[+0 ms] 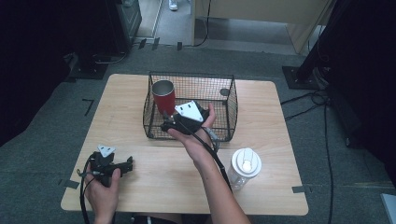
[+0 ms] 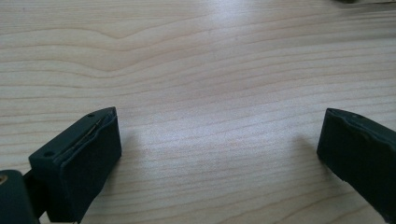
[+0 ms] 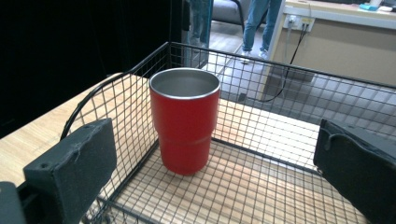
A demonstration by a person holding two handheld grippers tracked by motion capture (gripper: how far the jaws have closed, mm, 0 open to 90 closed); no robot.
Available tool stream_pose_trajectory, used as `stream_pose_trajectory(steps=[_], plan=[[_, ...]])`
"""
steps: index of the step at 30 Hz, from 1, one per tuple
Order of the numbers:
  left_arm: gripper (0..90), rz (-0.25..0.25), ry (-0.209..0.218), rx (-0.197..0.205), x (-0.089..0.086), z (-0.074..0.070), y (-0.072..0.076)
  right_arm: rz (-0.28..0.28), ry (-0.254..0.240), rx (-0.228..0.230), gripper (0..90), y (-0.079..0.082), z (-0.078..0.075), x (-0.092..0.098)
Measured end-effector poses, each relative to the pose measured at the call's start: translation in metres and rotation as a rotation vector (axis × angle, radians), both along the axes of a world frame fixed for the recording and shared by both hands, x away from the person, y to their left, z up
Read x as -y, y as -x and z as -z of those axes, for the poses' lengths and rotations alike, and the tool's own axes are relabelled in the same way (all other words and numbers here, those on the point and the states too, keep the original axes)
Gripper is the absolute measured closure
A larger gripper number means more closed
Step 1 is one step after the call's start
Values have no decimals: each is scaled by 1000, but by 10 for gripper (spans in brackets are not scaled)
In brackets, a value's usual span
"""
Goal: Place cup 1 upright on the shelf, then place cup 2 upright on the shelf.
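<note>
Red-bodied and steel-rimmed, the tumbler (image 1: 164, 95) stands upright in the wire basket (image 1: 229, 112), in the upper centre of the high view. Its long axis is vertical, the open mouth faces up, and the narrower base rests on the basket's mesh floor. It occupies the basket's left rear portion, close to the left wall. In the right gripper view the tumbler (image 3: 185, 121) sits at centre frame, with the bare metal interior visible through the mouth.

The right gripper (image 1: 169, 122) is held over the basket's front edge, just below and right of the tumbler in the high view. Its jaws are spread wide and hold nothing. In the right gripper view the right gripper (image 3: 212, 168) frames the tumbler between both jaws, which stand clear of its wall on either side; the tumbler lies beyond the jaw tips, not between the pads.

The left gripper (image 1: 127, 164) lies at the lower left of the high view, low over the wooden table (image 1: 261, 102), well apart from the basket. Its jaws are also spread wide and empty, with bare wood grain between them in the left gripper view (image 2: 219, 154).

A clear lidded bottle (image 1: 245, 166) stands upright on the table at lower right of centre, near the right forearm.
</note>
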State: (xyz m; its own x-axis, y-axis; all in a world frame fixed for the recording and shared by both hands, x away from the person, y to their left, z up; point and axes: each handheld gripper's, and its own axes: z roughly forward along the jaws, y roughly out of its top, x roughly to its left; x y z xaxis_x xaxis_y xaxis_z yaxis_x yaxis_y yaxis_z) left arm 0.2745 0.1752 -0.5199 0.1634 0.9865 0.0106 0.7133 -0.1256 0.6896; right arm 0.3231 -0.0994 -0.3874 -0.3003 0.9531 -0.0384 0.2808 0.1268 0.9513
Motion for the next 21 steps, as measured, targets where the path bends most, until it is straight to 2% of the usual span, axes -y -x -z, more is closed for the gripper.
stream_pose_trajectory(steps=[4,14,16,21], plan=[[4,0,0,2,0,0,0,8,26,13,0,13,5,4],[4,-1,0,0,0,0,0,8,22,-2,0,41,18,12],[4,-1,1,1,0,0,0,7,16,-8,0,45,19,15],[4,0,0,1,0,0,0,11,7,12,0,54,10,22]])
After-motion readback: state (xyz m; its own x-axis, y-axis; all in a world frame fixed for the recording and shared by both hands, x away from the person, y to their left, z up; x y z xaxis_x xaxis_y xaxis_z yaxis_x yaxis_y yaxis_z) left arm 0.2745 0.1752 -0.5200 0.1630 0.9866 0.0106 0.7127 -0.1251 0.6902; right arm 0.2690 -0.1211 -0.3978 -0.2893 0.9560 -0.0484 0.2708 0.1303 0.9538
